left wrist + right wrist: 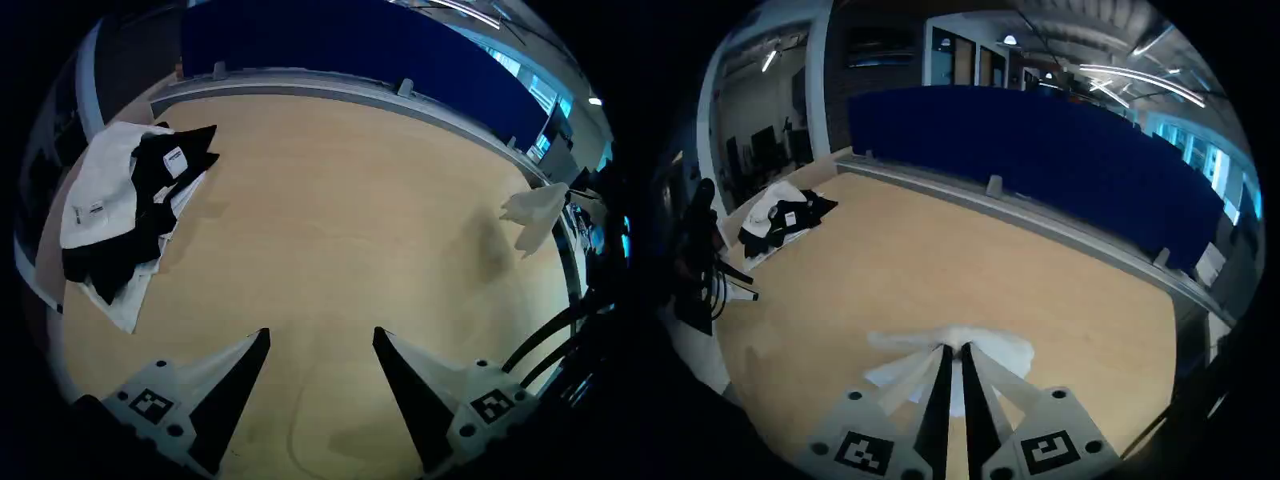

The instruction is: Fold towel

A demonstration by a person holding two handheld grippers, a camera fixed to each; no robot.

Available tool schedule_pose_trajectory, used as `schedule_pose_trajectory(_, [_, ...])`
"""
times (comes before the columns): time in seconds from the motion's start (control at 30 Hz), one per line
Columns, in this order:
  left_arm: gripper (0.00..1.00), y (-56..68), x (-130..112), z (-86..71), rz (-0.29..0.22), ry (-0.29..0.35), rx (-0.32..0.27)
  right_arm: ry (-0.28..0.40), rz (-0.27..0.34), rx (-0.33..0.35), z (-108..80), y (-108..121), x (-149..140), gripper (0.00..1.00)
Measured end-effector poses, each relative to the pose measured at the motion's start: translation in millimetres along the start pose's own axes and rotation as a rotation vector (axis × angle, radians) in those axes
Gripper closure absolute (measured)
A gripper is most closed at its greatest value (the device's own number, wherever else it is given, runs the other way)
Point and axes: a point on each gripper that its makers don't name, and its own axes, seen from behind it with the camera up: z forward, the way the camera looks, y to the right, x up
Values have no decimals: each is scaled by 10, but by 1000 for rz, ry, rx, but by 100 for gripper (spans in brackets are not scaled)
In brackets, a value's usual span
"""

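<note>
My right gripper (955,349) is shut on a white towel (992,350), which bunches around the fingertips and hangs over the wooden table (904,264). In the left gripper view the same white towel (538,210) dangles above the table's right side and casts a soft shadow. My left gripper (320,334) is open above the table (336,232) with nothing between its fingers, well to the left of that towel. The left gripper (730,290) also appears small and dark at the far left of the right gripper view.
A pile of black and white towels (132,212) lies at the table's left end; it is the same pile (782,216) far off in the right gripper view. A blue partition (1040,152) runs along the table's far edge. Bare wood lies between pile and held towel.
</note>
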Motion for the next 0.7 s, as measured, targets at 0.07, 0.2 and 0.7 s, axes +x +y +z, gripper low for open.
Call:
schedule_pose_trajectory(0.07, [4, 10, 2, -8, 3, 0, -1, 1, 6, -16, -42, 104, -24, 92])
schedule_pose_trajectory(0.2, [4, 36, 7, -9, 7, 0, -2, 6, 21, -46, -129, 317, -63, 92])
schedule_pose_trajectory(0.7, [4, 138, 34, 63, 22, -3, -4, 3, 61, -116, -221, 933, -229, 92])
